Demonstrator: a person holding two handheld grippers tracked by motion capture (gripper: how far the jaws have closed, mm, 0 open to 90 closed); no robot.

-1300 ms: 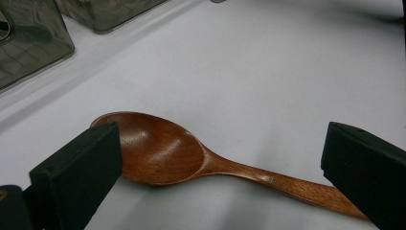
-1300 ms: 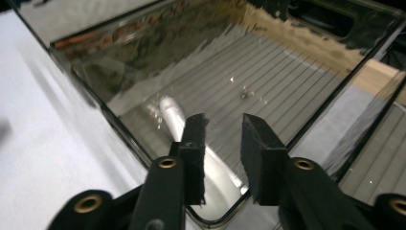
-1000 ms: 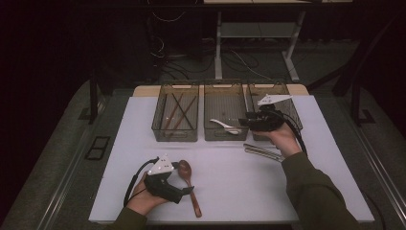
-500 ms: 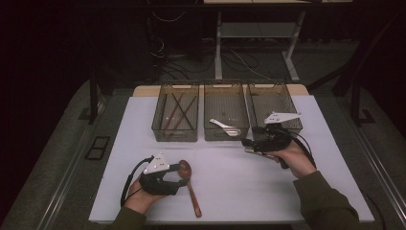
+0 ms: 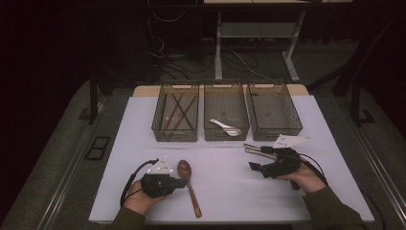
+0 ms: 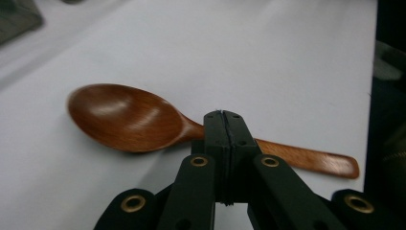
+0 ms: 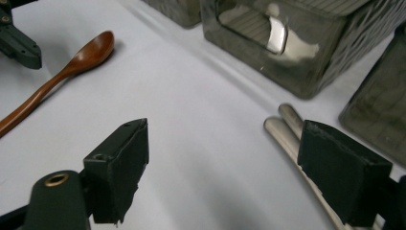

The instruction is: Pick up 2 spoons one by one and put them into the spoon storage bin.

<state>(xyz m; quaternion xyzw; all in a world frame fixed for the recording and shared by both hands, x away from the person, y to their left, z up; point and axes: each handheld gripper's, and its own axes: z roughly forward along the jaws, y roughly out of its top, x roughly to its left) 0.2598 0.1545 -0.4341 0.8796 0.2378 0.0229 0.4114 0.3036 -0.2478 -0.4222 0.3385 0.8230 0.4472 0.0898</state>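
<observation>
- Two tongs at work: my left tongs (image 6: 224, 143) have just been closing and now pinch the wooden spoon (image 6: 127, 117) at its neck, bowl (image 5: 185, 167) pointing away from me, handle lying along the counter (image 5: 225, 191).
- My right tongs (image 7: 222, 167) have been opening and hold nothing; what look like metal rods (image 7: 287, 132) lie just beside their right pad, long axis running away towards the trays (image 5: 274, 133).

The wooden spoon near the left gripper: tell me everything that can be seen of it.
The wooden spoon is one piece of reddish-brown, glossy wood with an oval bowl and a slim, flattened handle. It lies flat on the white table, bowl up and pointing toward the trays, handle running to the near edge. In the left gripper view the left gripper has just closed, its jaws meeting in front of the neck where bowl meets handle; whether they pinch the wood is unclear.
</observation>
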